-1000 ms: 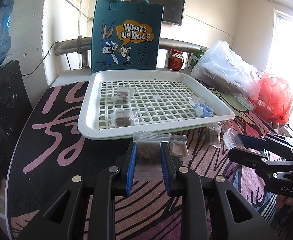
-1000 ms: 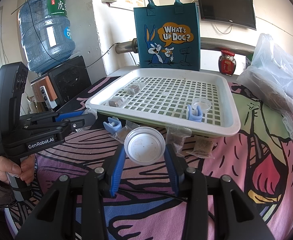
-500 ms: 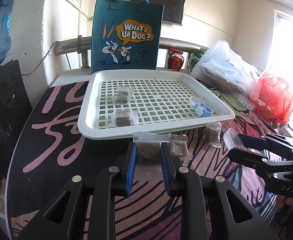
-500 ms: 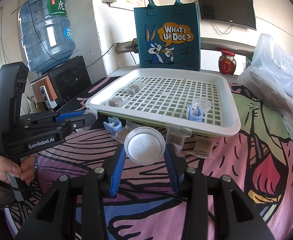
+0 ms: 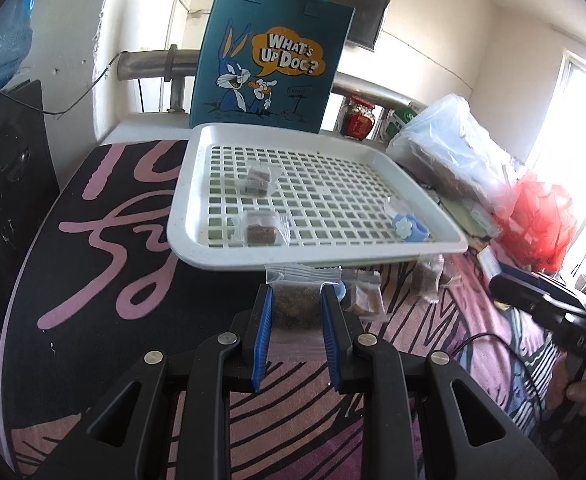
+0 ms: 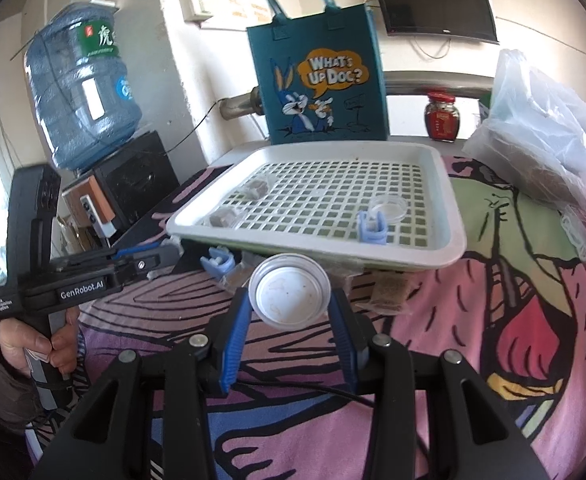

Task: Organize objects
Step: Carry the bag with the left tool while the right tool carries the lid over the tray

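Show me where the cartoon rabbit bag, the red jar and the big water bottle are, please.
Cartoon rabbit bag [image 6: 317, 80]: right wrist view, on its printed front.
Red jar [image 6: 441, 118]: right wrist view, on the jar's body below the lid.
Big water bottle [image 6: 83, 92]: right wrist view, on its blue side.

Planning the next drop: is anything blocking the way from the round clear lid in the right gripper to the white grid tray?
Nothing visible: the round clear lid, clamped in the right gripper, faces the white grid tray across open space above the near rim.
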A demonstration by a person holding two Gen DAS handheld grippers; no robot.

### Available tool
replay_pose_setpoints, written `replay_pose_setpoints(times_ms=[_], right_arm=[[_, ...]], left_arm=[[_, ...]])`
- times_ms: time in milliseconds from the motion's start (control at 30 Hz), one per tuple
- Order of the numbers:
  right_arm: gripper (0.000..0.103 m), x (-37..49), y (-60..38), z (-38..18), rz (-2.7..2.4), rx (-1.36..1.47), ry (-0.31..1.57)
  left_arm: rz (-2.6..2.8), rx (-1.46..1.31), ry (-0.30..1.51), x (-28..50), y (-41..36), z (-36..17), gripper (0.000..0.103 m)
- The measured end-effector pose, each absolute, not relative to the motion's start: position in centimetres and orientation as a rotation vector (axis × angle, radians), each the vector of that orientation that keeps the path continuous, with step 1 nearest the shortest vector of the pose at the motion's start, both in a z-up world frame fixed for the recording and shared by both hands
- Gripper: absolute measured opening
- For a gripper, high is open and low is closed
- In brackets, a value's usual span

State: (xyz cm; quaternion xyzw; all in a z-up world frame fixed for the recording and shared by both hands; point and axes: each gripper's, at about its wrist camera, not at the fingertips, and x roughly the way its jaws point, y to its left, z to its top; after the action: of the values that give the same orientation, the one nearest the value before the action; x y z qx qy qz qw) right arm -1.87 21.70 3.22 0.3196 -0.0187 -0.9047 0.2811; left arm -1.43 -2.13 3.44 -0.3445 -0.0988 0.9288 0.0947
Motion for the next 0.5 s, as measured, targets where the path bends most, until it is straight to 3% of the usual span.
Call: replay_pose_setpoints(times_ms=[267, 500], right_arm=[[0.039, -6.0, 25.0, 8.5, -2.509, 0.827, -0.087], [0.039, -13.2, 23.3, 5.9, -2.498, 1.044, -0.097]], left_arm=[[2.817, -1.006, -0.268, -5.8, -4.2, 7.1, 0.022], [2.827, -1.13, -0.221, -11.7, -3.2, 5.5, 0.022]])
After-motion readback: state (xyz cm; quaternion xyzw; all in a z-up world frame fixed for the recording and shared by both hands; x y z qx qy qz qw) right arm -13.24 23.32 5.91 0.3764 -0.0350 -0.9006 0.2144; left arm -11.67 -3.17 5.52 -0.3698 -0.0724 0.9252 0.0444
